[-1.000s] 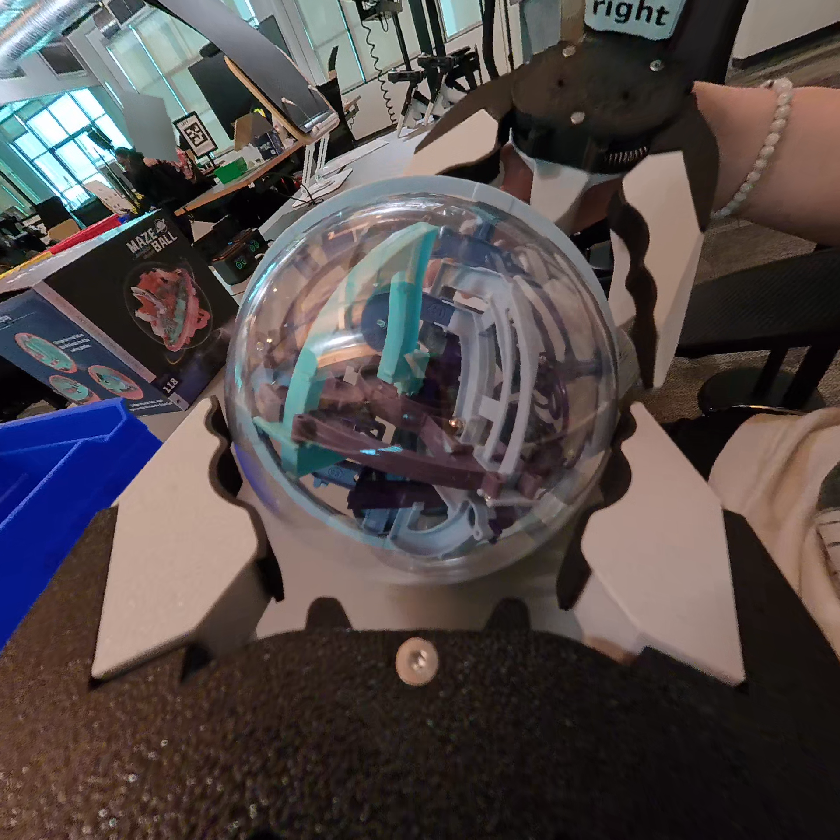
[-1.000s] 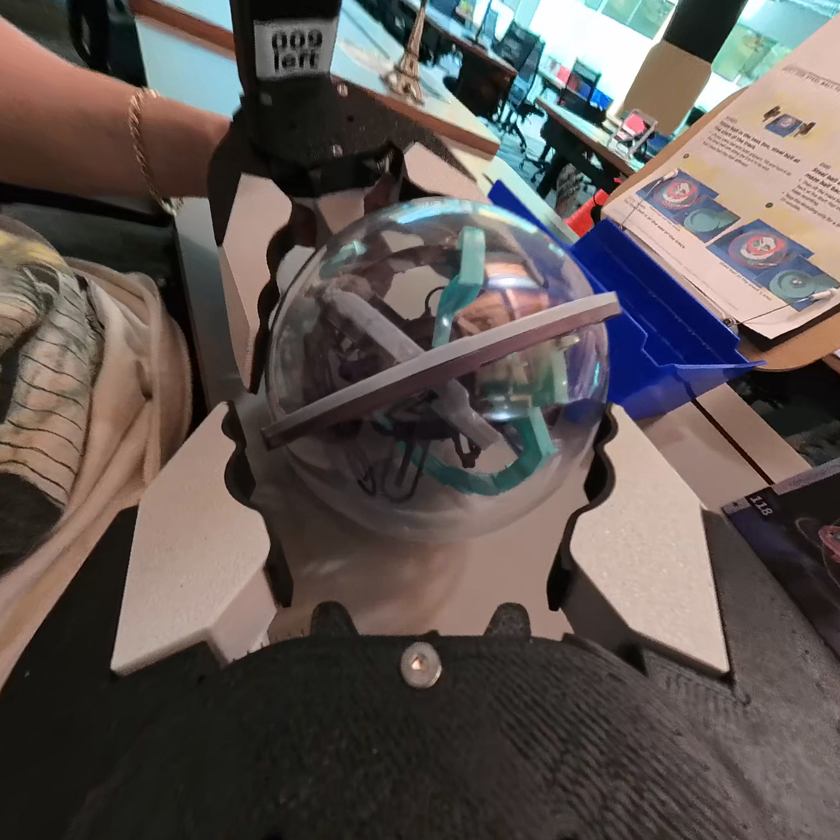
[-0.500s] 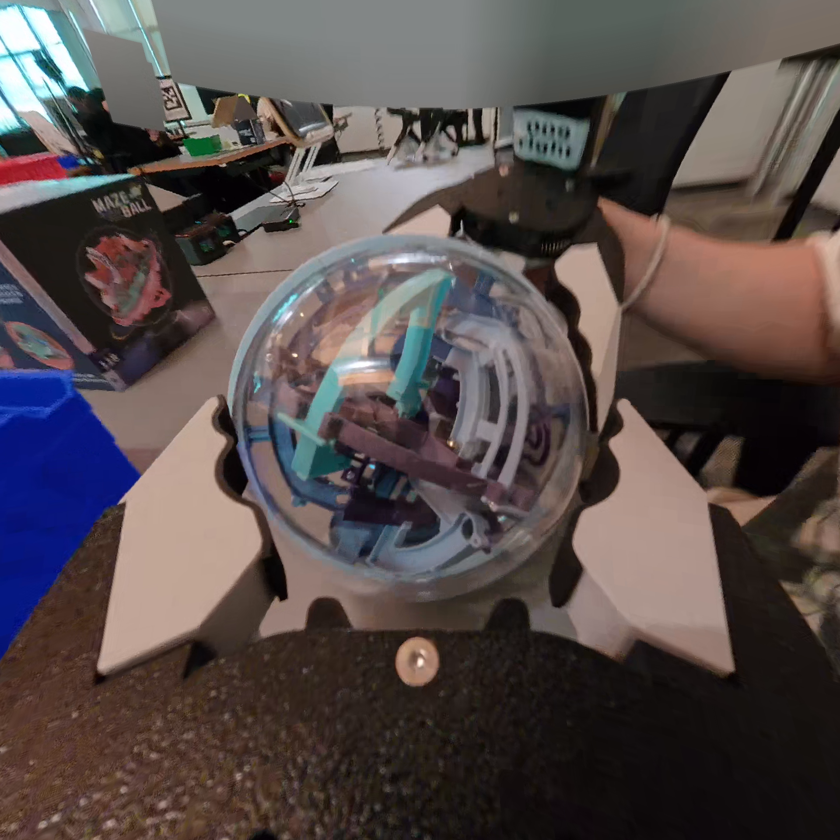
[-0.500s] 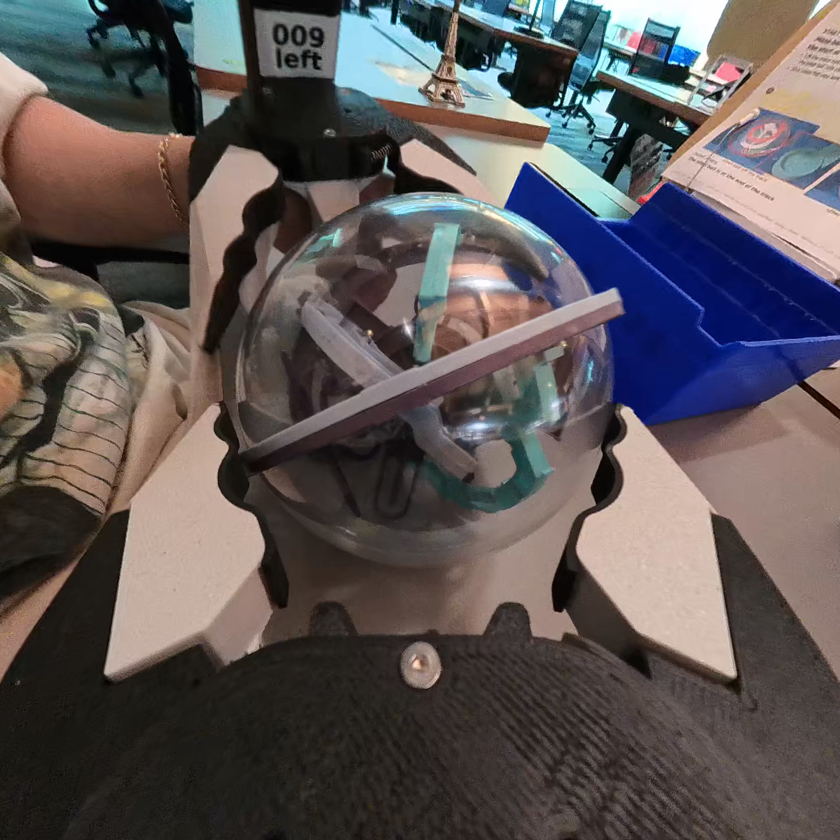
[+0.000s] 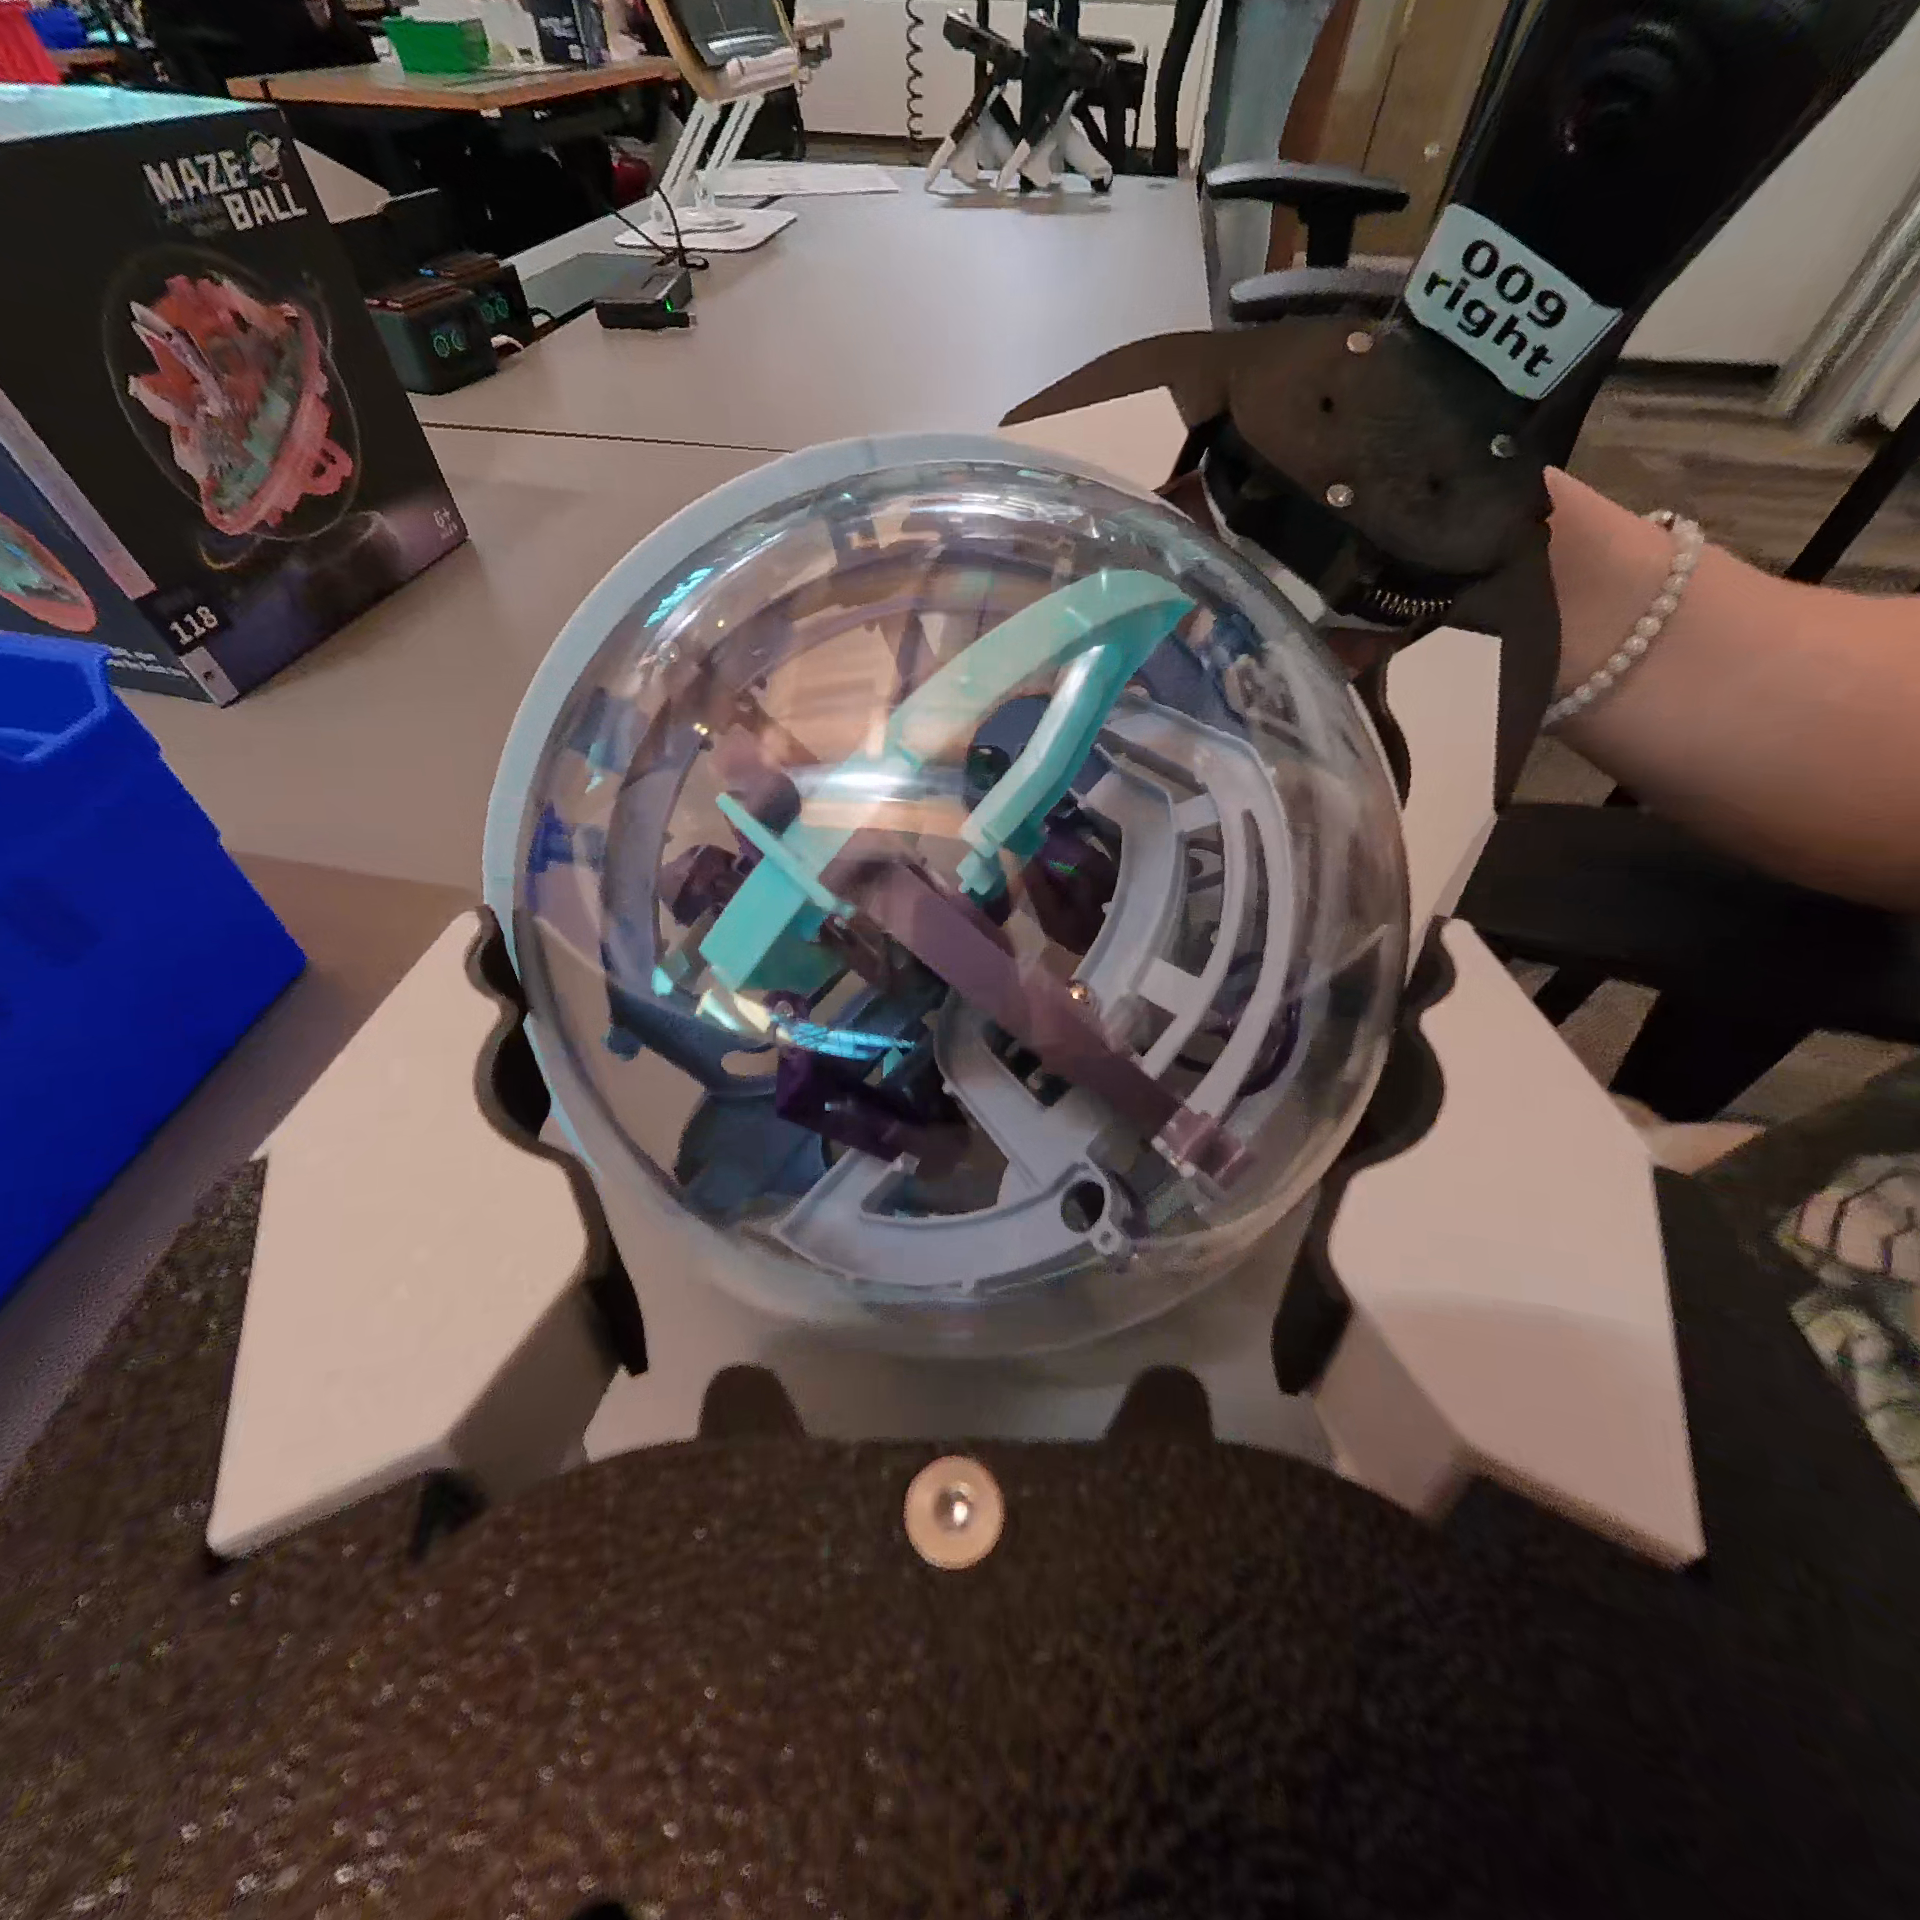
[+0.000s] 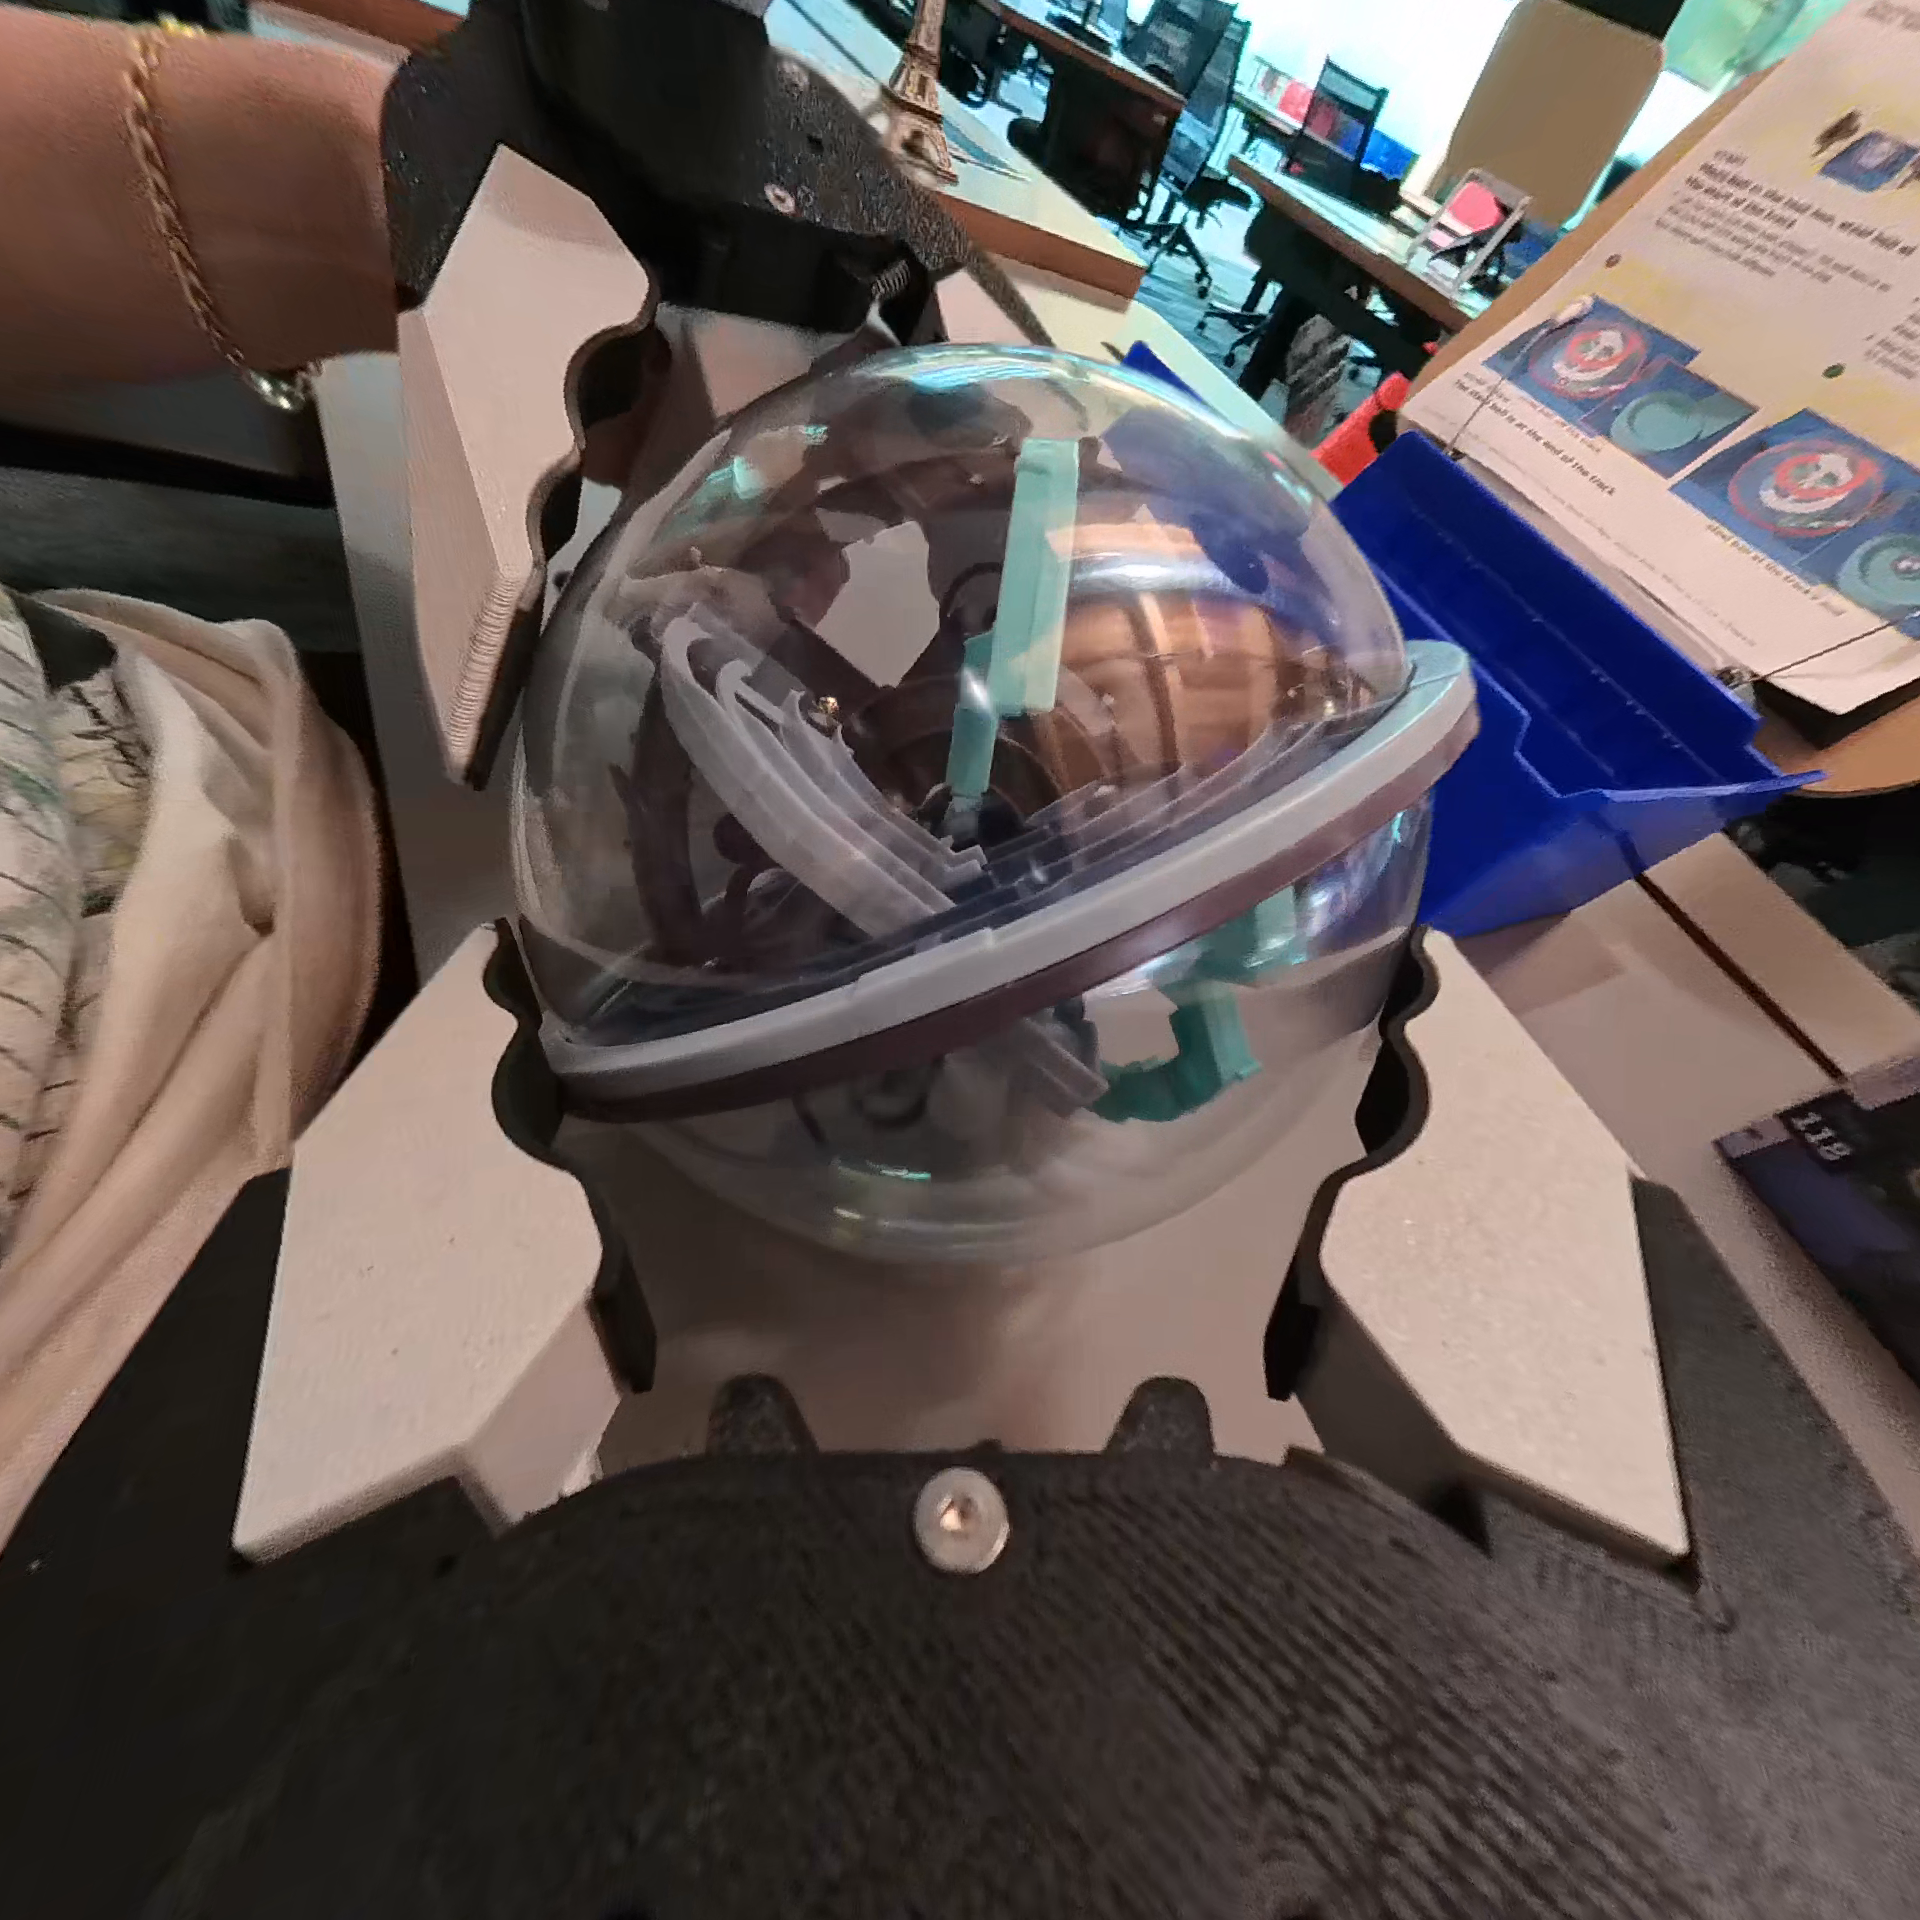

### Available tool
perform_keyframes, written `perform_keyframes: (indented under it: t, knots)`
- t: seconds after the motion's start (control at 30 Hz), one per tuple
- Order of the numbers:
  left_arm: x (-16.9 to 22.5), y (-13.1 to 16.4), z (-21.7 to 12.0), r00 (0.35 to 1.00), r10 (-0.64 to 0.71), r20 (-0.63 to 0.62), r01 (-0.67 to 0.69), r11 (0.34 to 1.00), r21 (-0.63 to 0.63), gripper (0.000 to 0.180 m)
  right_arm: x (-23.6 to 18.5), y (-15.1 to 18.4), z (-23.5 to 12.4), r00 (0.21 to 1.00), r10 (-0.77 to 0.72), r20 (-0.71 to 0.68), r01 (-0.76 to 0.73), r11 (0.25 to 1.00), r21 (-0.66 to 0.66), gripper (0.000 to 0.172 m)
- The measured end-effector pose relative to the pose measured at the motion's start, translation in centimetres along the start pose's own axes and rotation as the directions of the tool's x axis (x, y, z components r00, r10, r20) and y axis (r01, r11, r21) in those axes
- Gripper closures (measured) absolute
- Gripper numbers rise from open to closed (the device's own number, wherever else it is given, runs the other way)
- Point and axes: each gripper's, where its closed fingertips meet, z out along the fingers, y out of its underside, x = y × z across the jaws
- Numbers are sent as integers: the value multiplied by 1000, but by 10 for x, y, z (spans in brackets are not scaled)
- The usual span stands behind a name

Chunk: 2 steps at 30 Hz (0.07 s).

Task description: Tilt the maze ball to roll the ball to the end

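With both the left gripper (image 5: 956, 1023) and right gripper (image 6: 956, 1039) clamped on the maze ball (image 5: 951, 894), over-tilting toward 4 o'clock could drop the little steel ball (image 5: 1081, 994) off its purple track (image 5: 997, 987).

The left gripper (image 5: 956, 977) is seen spread wide, its two pale fingers (image 5: 436, 1174) set against opposite sides of the clear maze ball (image 5: 951, 883), which is clasped between their dark scalloped inner edges. The right gripper (image 6: 961, 997) is spread equally wide and is pressed on the same ball (image 6: 966, 800) from the facing side, so that the ball is carried by both at once. Each gripper is seen in the other's view, held at its far end by a bare forearm: a pearl bracelet (image 5: 1631, 623) is worn on the right wrist, a gold chain (image 6: 177, 218) on the left.
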Motion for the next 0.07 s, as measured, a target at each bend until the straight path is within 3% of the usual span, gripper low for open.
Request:
perform_keyframes:
  t: [0.07]
  knots:
    - [-3, 1, -3, 999, 54, 0, -54, 998, -11, 23, 1, 1, 5, 999, -36, -40, 36, 999, -13, 17]
